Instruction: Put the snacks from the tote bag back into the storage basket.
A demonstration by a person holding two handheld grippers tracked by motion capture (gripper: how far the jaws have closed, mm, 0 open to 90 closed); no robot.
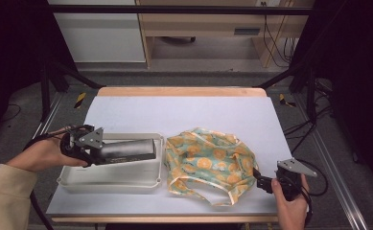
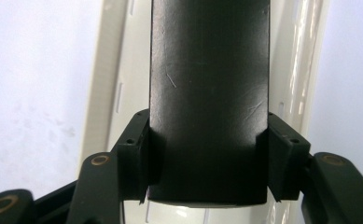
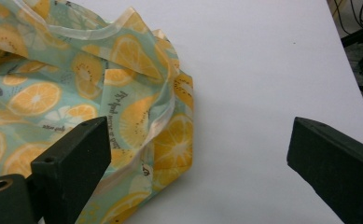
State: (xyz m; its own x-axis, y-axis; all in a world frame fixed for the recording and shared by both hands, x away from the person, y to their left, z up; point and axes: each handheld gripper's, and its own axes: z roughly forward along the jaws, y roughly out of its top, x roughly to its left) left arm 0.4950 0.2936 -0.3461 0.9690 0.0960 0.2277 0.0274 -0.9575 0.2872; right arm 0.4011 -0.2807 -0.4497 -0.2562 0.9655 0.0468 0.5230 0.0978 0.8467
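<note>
A long black block lies level over a shallow white tray on the left of the table. My left gripper is shut on the block's left end. In the left gripper view both pads press the sides of the block, and the tray lies under it. A crumpled teal bag printed with orange slices lies at the table's middle. My right gripper is open at the bag's right edge. In the right gripper view its left jaw stands over the bag's hem, gripping nothing.
The pale table top has free room behind the tray and bag and to the right of the bag. The table's wooden far edge and black frame posts border the work area.
</note>
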